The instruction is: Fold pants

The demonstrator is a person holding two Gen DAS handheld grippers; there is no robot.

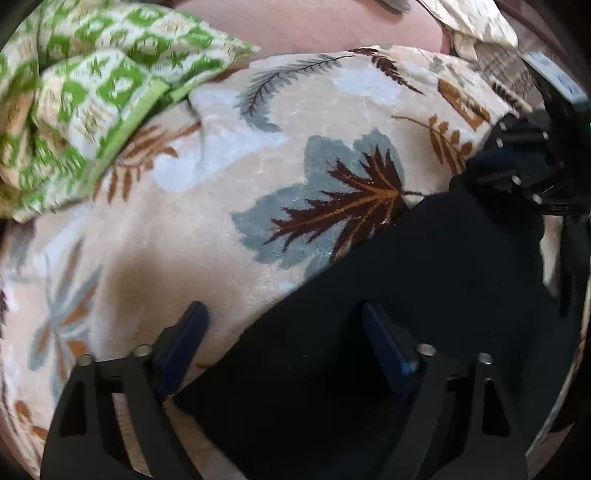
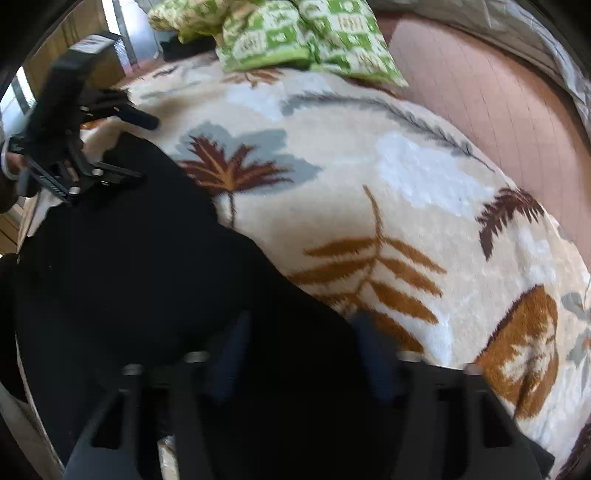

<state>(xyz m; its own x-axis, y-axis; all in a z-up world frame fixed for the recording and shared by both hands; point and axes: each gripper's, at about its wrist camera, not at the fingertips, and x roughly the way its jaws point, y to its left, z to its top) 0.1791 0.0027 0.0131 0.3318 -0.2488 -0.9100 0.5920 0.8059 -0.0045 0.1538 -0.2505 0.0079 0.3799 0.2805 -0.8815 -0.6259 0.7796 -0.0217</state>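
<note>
While the bed (image 1: 332,26) carried a leaf-print blanket (image 1: 221,177), the black pants (image 1: 424,277) lay across its near edge, green pillows (image 1: 92,85) beyond. Both hand-held grippers, left (image 1: 282,343) and right (image 2: 303,350), stood wide apart over the cloth, holding nothing. Judged an early step: next, each should pinch an edge for folding.

Plain black fabric pants (image 1: 424,295) lie on a cream plush blanket (image 1: 207,221) patterned with brown, rust and grey leaves; green-and-white geometric-print pillows (image 1: 81,92) sit beyond.
</note>
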